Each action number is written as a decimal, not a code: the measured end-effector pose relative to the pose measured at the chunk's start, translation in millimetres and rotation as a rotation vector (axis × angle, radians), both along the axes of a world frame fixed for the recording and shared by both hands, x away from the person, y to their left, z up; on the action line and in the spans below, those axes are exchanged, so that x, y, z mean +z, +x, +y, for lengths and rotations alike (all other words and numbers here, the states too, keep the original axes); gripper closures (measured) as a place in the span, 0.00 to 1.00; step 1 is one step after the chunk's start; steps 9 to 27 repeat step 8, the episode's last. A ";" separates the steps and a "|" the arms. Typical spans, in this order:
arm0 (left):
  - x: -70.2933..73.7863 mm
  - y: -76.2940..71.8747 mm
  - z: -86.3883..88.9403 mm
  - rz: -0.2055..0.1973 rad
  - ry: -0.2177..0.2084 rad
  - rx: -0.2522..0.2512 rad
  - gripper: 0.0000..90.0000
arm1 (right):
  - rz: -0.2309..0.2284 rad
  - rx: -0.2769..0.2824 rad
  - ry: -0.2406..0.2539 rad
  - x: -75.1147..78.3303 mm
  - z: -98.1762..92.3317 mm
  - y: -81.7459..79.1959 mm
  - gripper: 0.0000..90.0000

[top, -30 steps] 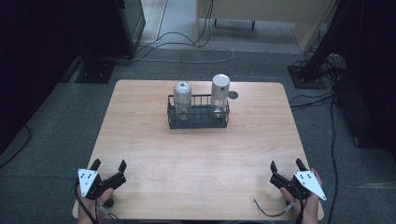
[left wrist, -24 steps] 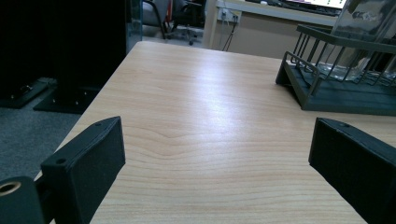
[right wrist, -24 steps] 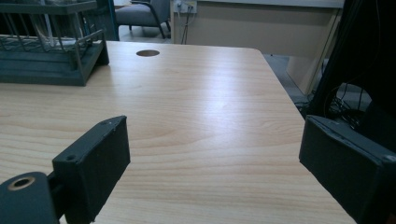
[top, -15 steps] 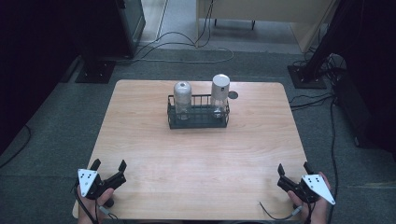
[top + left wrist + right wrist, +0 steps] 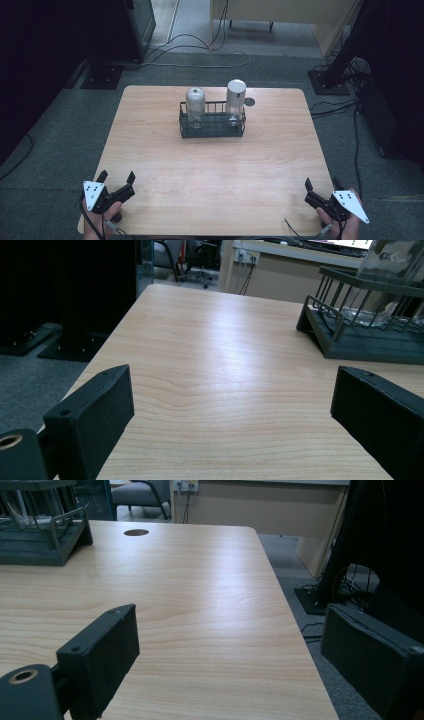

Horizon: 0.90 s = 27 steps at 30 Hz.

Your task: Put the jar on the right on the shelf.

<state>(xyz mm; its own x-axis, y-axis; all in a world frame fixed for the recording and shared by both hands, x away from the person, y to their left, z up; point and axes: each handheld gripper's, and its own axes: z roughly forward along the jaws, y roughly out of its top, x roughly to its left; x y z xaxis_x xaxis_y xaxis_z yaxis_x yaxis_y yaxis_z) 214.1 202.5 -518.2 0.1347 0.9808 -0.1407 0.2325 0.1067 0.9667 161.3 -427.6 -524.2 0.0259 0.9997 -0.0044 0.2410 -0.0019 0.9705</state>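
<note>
In the high view the left gripper (image 5: 117, 176) sits at the lower left of the frame, over the near left corner of the table (image 5: 215, 200), held by a hand (image 5: 102, 220) that comes in from the bottom edge. Its jaws are spread wide with nothing between them; in the left gripper view they frame bare wood at the lower left and lower right.

At the upper middle of the high view, well apart from both grippers, stands a dark wire rack (image 5: 212, 131) near the table's far edge. In it stand two bottles, upright: a clear one (image 5: 195, 105) at the left end and a taller white-capped one (image 5: 235, 100) at the right end. Just right of the rack a small dark disc (image 5: 249, 102) marks the tabletop. The rack fills the upper right of the left gripper view (image 5: 360, 335) and the upper left of the right gripper view (image 5: 42, 540).

At the lower right of the high view the right gripper (image 5: 322, 184) hangs over the near right corner, jaws apart and empty, one out past the table's edge.
</note>
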 end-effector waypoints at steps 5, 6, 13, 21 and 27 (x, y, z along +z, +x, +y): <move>0.1 0.4 0.0 0.003 0.001 -0.001 0.04 | -0.009 -0.004 0.020 -0.1 -2.6 -1.6 0.09; 0.1 0.6 -0.2 0.004 0.001 0.000 0.04 | -0.008 -0.004 0.024 -0.1 -2.9 -1.6 0.09; 0.1 0.7 -0.4 0.006 0.004 -0.002 0.04 | -0.009 -0.004 0.030 -0.1 -3.2 -1.6 0.09; 0.1 0.7 -0.4 0.006 0.004 -0.002 0.04 | -0.009 -0.004 0.030 -0.1 -3.2 -1.6 0.09; 0.1 0.7 -0.4 0.006 0.004 -0.002 0.04 | -0.009 -0.004 0.030 -0.1 -3.2 -1.6 0.09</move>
